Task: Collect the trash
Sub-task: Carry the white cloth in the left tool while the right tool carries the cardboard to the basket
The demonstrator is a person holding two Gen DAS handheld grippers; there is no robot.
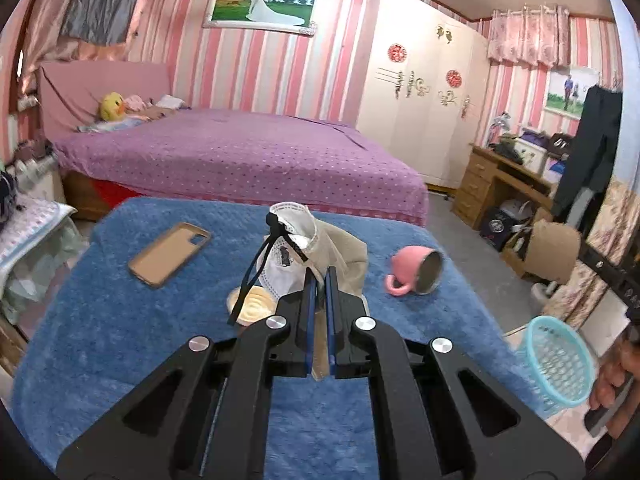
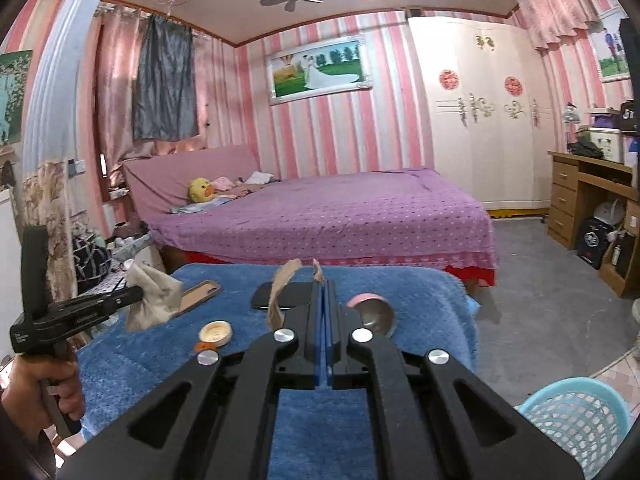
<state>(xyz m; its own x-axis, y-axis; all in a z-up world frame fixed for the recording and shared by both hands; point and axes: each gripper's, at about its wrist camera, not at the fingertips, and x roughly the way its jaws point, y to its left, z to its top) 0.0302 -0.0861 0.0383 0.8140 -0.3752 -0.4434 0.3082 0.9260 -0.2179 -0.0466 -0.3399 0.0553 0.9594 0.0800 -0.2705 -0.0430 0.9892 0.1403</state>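
Clamping beige paper and a mask with unreadable print, the left hand-held gripper; the right hand-held gripper pinches a scrap.

The left gripper pinches beige paper and a face mask above the blue blanket.

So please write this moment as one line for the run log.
left gripper: shut on paper wad with mask | right gripper: shut on paper scrap | basket: right of table | step: carry trash to basket
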